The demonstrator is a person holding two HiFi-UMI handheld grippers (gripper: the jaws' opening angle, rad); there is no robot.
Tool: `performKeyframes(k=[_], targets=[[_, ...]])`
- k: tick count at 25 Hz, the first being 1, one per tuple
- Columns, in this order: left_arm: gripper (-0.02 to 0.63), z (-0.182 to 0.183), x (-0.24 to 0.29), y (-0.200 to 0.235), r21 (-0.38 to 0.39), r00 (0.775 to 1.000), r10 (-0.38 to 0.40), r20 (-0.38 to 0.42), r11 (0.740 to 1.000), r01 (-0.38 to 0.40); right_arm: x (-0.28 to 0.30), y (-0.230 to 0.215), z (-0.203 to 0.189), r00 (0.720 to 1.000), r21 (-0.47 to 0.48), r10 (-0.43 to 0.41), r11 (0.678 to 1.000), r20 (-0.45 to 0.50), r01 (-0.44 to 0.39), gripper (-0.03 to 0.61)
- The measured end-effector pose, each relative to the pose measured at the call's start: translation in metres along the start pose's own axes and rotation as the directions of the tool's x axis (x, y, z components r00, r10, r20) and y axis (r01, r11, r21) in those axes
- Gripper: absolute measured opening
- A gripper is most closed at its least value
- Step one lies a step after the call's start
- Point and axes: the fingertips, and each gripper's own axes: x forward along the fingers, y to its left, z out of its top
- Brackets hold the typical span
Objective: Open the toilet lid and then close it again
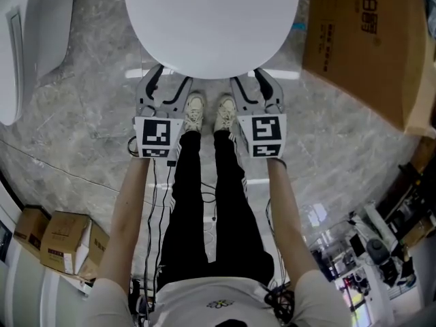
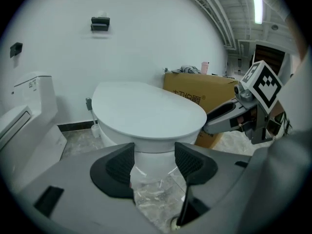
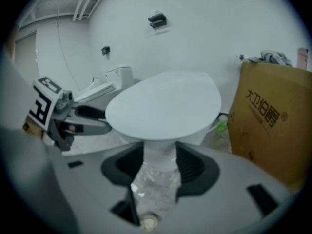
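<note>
The white toilet lid (image 1: 211,19) lies flat and closed on the bowl at the top of the head view. My left gripper (image 1: 167,84) sits just in front of the bowl's front edge on the left, jaws apart and empty. My right gripper (image 1: 252,84) mirrors it on the right, also open and empty. In the left gripper view the lid (image 2: 146,108) rises beyond the left gripper (image 2: 153,162), with only floor between the pads. The right gripper view shows the lid (image 3: 165,104) ahead of the right gripper (image 3: 160,165), untouched. The person's shoes stand between the two grippers.
A large cardboard box (image 1: 368,39) stands right of the toilet. A second white toilet (image 1: 27,33) is at the far left. Small cartons (image 1: 61,240) lie at lower left, equipment (image 1: 375,244) at lower right. A green bottle (image 3: 222,127) sits by the bowl's base.
</note>
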Motion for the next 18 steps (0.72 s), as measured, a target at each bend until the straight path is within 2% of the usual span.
performKeyframes(k=[6, 9, 18], targets=[[0.267, 0.003, -0.001, 0.002, -0.011, 0.999, 0.002, 0.037, 1.0, -0.001, 0.002, 0.001, -0.001, 1.0, 0.03, -0.008, 0.999, -0.015, 0.009, 0.209], [0.267, 0.004, -0.006, 0.0, -0.021, 0.999, -0.002, 0.054, 1.0, 0.003, -0.001, 0.003, 0.001, 1.0, 0.016, -0.009, 1.0, -0.004, 0.009, 0.207], [0.267, 0.027, -0.02, -0.002, -0.038, 0.996, -0.04, 0.083, 0.998, 0.043, -0.017, 0.002, 0.016, 0.997, 0.045, 0.065, 0.997, -0.037, -0.063, 0.209]])
